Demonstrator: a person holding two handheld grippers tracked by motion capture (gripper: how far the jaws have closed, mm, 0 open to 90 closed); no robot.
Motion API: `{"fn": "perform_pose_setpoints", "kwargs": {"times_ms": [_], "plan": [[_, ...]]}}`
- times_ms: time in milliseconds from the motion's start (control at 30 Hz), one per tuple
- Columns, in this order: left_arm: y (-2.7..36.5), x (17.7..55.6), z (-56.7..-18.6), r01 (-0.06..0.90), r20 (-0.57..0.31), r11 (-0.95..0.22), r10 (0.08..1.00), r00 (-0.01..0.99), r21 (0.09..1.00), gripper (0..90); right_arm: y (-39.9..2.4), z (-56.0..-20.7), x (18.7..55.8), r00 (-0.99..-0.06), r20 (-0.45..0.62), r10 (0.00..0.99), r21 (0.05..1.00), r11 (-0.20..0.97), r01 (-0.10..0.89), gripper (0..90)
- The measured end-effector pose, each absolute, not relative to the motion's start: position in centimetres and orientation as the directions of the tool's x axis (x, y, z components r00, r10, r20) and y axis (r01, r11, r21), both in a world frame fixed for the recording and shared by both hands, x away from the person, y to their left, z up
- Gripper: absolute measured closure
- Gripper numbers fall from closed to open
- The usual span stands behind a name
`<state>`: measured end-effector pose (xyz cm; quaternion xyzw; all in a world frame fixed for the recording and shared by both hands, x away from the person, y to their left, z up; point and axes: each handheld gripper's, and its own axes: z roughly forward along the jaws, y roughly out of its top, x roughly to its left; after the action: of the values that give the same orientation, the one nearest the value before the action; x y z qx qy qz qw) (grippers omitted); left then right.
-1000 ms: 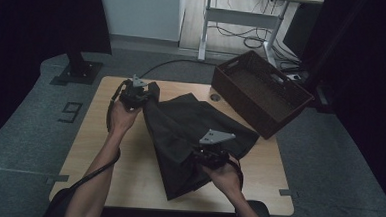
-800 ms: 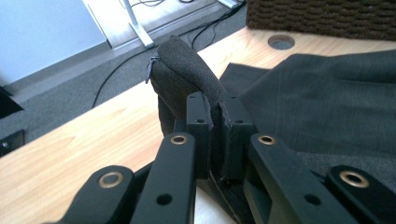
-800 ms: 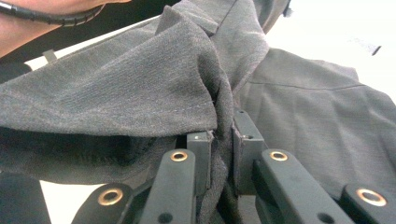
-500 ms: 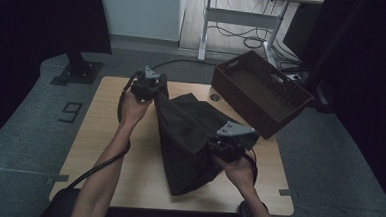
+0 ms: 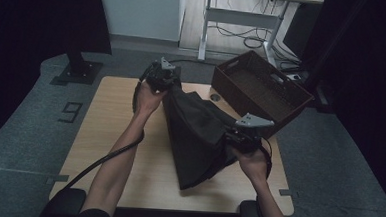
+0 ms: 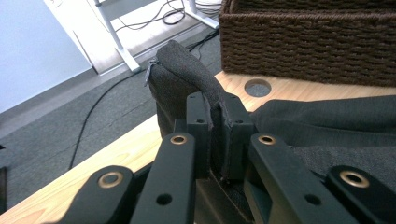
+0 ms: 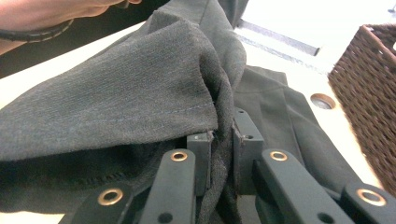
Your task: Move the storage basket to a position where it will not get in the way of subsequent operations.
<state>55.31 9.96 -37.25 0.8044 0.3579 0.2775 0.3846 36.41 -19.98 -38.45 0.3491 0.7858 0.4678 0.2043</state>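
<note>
A dark grey garment [image 5: 199, 134] hangs stretched between my two grippers above the wooden table [image 5: 114, 134]. My left gripper [image 5: 163, 77] holds its far end near the table's back edge; in the left gripper view the jaws are shut on a fold of the garment [image 6: 187, 65], pinched at my left gripper [image 6: 217, 135]. My right gripper [image 5: 239, 136] grips the garment's right edge, lifted off the table. In the right gripper view my right gripper [image 7: 219, 154] is shut on a bunched hem of the garment [image 7: 140, 93]. The lower end sags onto the table near the front.
A brown woven basket [image 5: 262, 92] stands at the table's back right corner, also close in the left gripper view as the basket [image 6: 308, 42]. A round hole [image 5: 214, 97] lies in the tabletop beside it. A desk frame and cables stand on the floor behind.
Both grippers have risen and moved away from me and to the right, lifting the garment off the table so that it now hangs stretched between them.
</note>
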Motion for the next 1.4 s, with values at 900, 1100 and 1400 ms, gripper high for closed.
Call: {"fn": "perform_pose_setpoints", "kwargs": {"times_ms": [900,1100,1400], "plan": [[5.8,59.5,-42.0,0.433,0.134,-0.473,0.779,0.613,0.767,80.7,-23.9,-43.9,41.1,-0.547,0.013,0.837,0.826,0.299,0.477,80.0],[6.1,59.6,-41.9,0.434,0.131,-0.456,0.791,0.597,0.777,71.4,-24.4,-45.0,42.2,-0.517,-0.002,0.856,0.819,0.298,0.490,79.6],[6.5,58.6,-42.2,0.428,0.115,-0.453,0.779,0.616,0.782,50.3,-25.9,-47.9,44.2,-0.465,0.020,0.885,0.766,0.285,0.576,75.7]]}}
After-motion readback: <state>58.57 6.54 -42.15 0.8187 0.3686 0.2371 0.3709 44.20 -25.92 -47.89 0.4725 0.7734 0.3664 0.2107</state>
